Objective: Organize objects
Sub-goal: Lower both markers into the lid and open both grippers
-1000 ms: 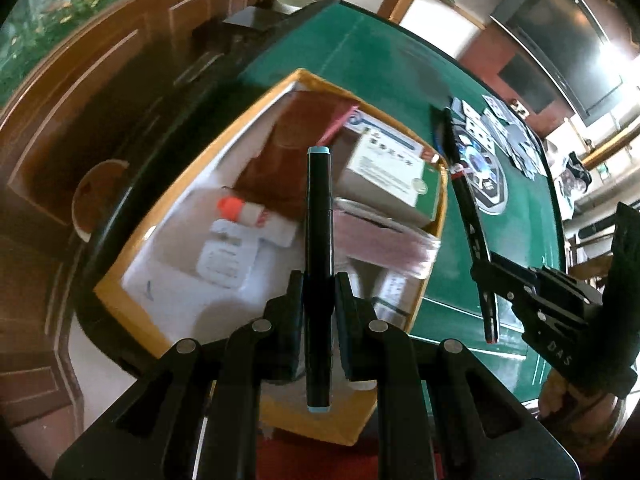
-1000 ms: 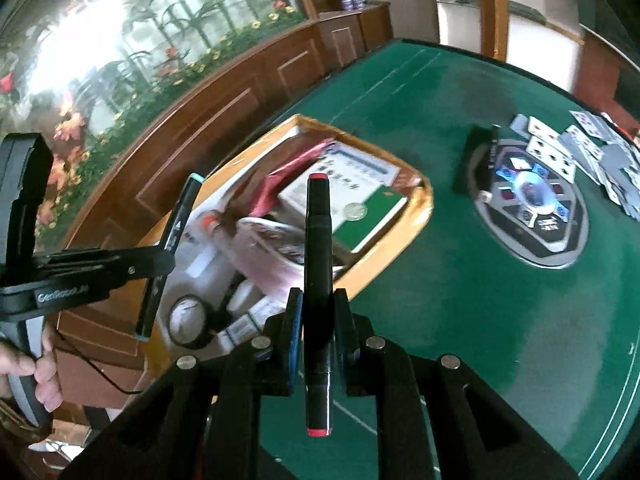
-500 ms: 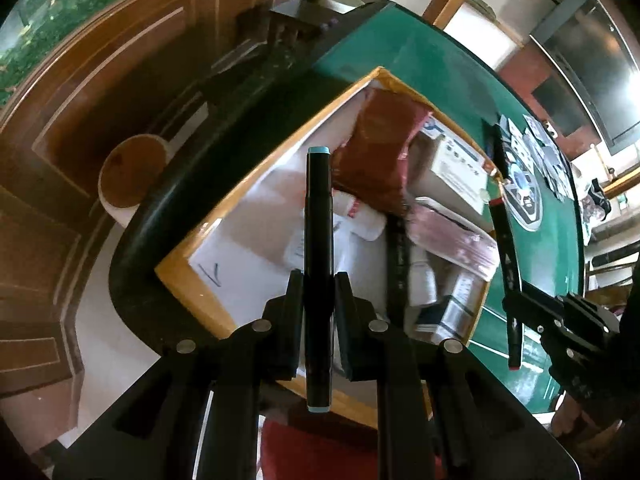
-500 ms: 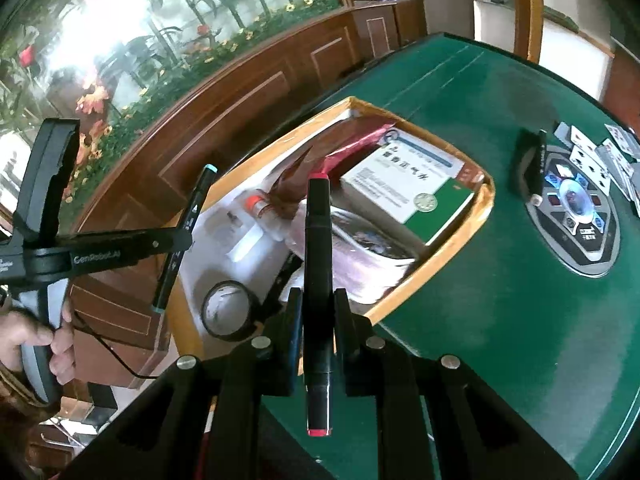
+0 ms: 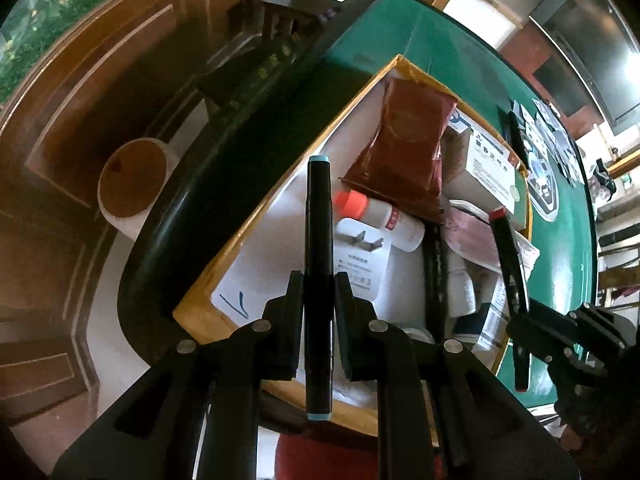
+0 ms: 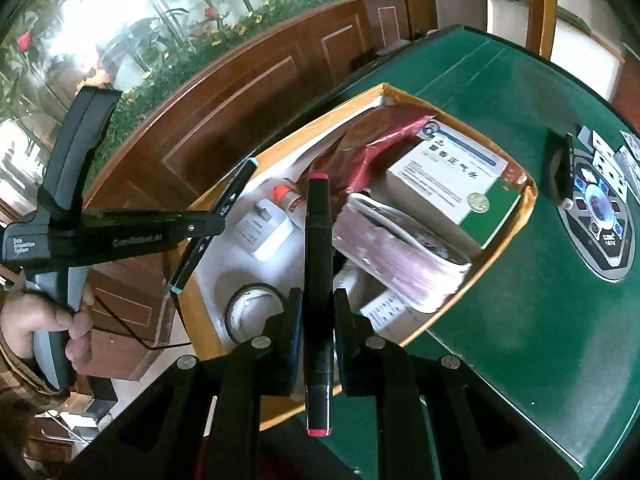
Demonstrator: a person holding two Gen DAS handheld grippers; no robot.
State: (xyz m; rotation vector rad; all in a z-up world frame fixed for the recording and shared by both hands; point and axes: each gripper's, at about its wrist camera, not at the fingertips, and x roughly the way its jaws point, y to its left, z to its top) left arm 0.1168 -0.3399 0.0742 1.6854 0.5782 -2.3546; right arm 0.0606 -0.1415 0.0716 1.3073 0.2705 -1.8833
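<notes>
My left gripper (image 5: 319, 284) is shut on a black marker with light-blue ends (image 5: 318, 240), held upright above the near-left part of an open cardboard box (image 5: 200, 312). My right gripper (image 6: 318, 304) is shut on a black marker with red ends (image 6: 317, 264), above the same box (image 6: 504, 236). The red-ended marker also shows in the left wrist view (image 5: 508, 276), at the right. The left gripper (image 6: 208, 228) and its blue-ended marker (image 6: 216, 220) show in the right wrist view, over the box's left edge.
The box holds a dark red pouch (image 5: 404, 148), a white medicine box (image 6: 452, 176), a small bottle with an orange cap (image 5: 376, 216), a white charger (image 6: 264, 232), a tape roll (image 6: 252, 312) and a pink packet (image 6: 396, 252). It stands on a green table (image 6: 540, 320) with cards and a round console (image 6: 600, 208).
Both grippers have come closer over the box, each still shut on its marker. The left view has swung left, toward the box's left edge.
</notes>
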